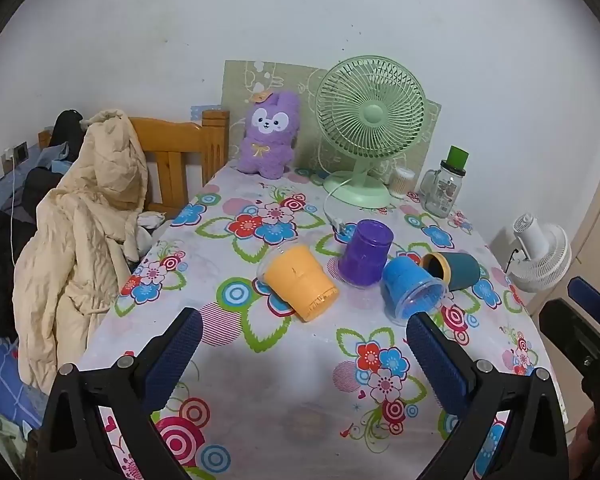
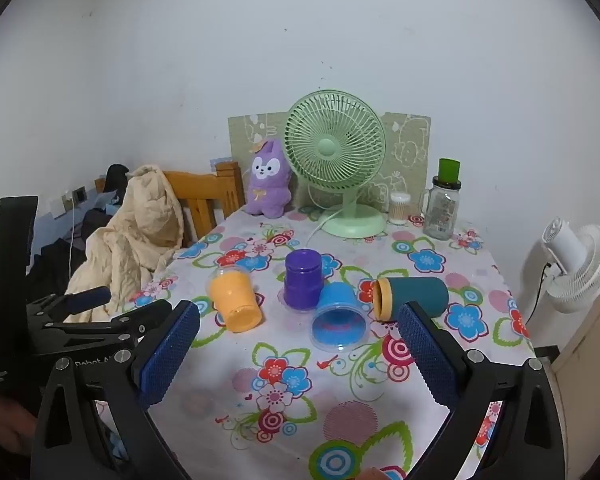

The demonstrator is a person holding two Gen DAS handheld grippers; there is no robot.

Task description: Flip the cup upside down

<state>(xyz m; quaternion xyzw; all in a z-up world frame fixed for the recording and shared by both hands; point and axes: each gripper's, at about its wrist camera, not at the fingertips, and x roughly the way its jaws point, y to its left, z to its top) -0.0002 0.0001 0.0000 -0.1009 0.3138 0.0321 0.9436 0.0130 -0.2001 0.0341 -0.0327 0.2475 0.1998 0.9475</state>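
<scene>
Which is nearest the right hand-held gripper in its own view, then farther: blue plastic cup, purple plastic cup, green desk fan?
1. Blue plastic cup, on its side, centre, just ahead.
2. Purple plastic cup, upside down, behind it.
3. Green desk fan, back by the wall.

We count four cups: one orange cup [image 1: 300, 286] left of frame centre, one purple cup [image 1: 366, 254], one blue cup [image 1: 412, 290] and one teal cup [image 1: 454, 270]. We see two fans: a green fan [image 1: 370, 120] at centre and a white fan [image 1: 540, 252] at the right edge. One plush toy [image 1: 266, 136], one glass jar [image 1: 444, 188].
</scene>
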